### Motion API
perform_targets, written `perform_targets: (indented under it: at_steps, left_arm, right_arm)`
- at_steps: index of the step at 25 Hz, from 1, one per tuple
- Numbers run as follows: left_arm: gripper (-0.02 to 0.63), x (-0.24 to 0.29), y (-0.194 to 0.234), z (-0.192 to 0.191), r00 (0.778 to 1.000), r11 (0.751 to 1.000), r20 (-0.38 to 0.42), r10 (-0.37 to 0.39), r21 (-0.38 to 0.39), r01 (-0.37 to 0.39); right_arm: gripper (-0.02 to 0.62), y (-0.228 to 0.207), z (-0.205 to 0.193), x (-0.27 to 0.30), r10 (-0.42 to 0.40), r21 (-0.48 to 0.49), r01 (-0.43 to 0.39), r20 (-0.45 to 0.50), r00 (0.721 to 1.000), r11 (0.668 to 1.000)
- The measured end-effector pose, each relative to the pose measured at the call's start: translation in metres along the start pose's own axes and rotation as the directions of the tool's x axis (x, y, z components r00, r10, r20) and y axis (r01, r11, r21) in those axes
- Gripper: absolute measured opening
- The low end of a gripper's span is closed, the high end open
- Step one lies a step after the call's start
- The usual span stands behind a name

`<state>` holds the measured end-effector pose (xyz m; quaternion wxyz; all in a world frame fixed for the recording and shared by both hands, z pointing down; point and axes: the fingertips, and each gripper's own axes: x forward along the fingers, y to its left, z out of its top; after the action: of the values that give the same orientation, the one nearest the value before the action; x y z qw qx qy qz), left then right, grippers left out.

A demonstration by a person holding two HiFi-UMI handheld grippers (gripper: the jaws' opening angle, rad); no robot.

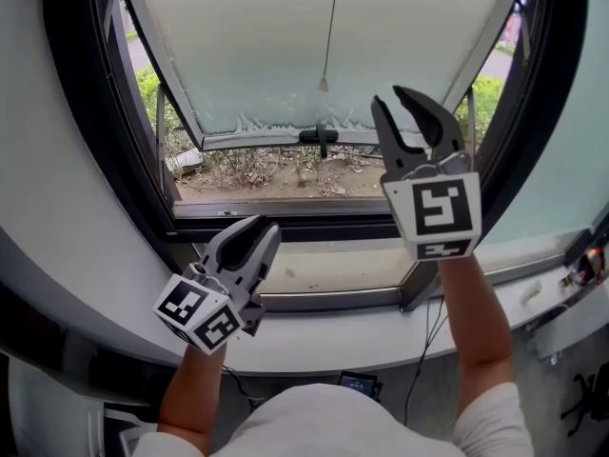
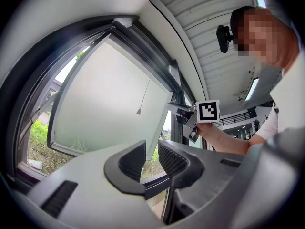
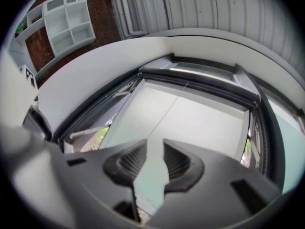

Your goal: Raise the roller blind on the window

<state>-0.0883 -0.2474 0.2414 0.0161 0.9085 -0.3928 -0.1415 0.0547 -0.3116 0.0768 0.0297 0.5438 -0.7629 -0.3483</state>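
My right hand-held gripper [image 1: 392, 103] hung released and empty, the roller blind [image 1: 247, 46] not yet raised. Next, I judged, it should clench the cord [image 1: 330, 27] just to its left.

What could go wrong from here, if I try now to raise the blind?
1. The right tongs are open and empty. They stand beside the thin grey pull cord, not on it, so closing now could miss it.
2. The cord hangs free in front of the white roller blind, so a touch may swing it away.
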Motion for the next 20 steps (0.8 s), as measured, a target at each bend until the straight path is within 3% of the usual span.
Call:
perform_targets:
  at_steps: [20]
  left_arm:
    - [0.094, -0.013, -0.022, 0.0, 0.999, 0.999, 0.016, -0.033, -0.025, 0.034]
  right_arm:
    - [0.055, 0.017, -0.033, -0.076, 0.012, 0.201, -0.008, -0.018, 1.0, 0.98]
